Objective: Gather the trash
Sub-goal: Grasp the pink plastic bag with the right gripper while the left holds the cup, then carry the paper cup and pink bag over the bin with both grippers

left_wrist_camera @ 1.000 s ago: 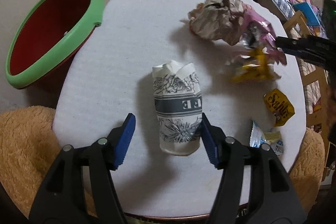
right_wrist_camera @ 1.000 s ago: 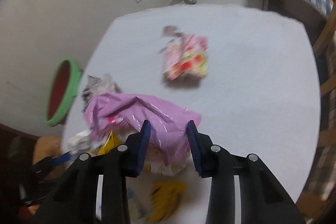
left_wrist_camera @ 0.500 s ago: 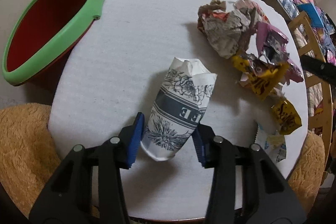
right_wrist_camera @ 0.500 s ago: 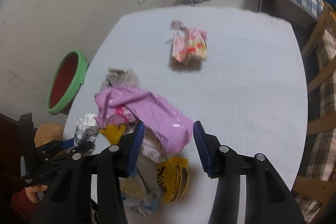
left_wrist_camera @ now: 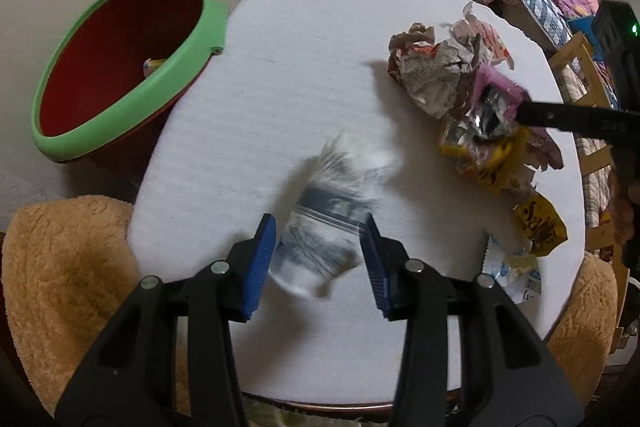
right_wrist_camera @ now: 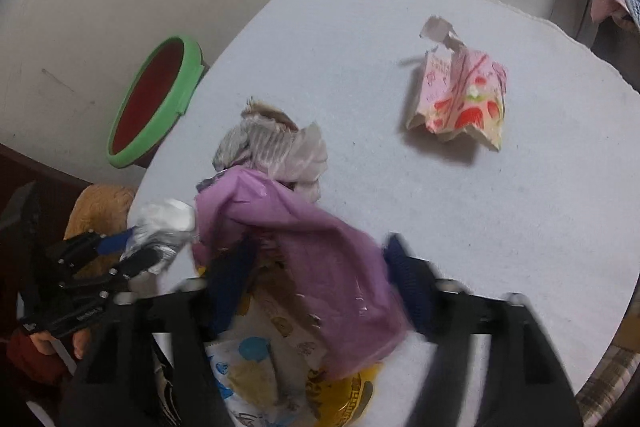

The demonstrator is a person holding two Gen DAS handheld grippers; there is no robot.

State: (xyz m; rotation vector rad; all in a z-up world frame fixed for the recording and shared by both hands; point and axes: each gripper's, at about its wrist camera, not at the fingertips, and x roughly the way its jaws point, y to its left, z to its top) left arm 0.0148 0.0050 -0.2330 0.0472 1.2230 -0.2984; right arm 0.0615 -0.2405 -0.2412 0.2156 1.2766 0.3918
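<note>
The left gripper (left_wrist_camera: 318, 253), wider a second ago, now clamps the crushed white floral-printed paper cup (left_wrist_camera: 332, 219) above the white round table (left_wrist_camera: 300, 67). The right gripper (right_wrist_camera: 316, 279), jaws closing, straddles a pink plastic bag (right_wrist_camera: 320, 259), lower than before.

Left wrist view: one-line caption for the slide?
Left gripper clamps a crumpled floral paper cup over the white table, green-rimmed bin alongside.
</note>
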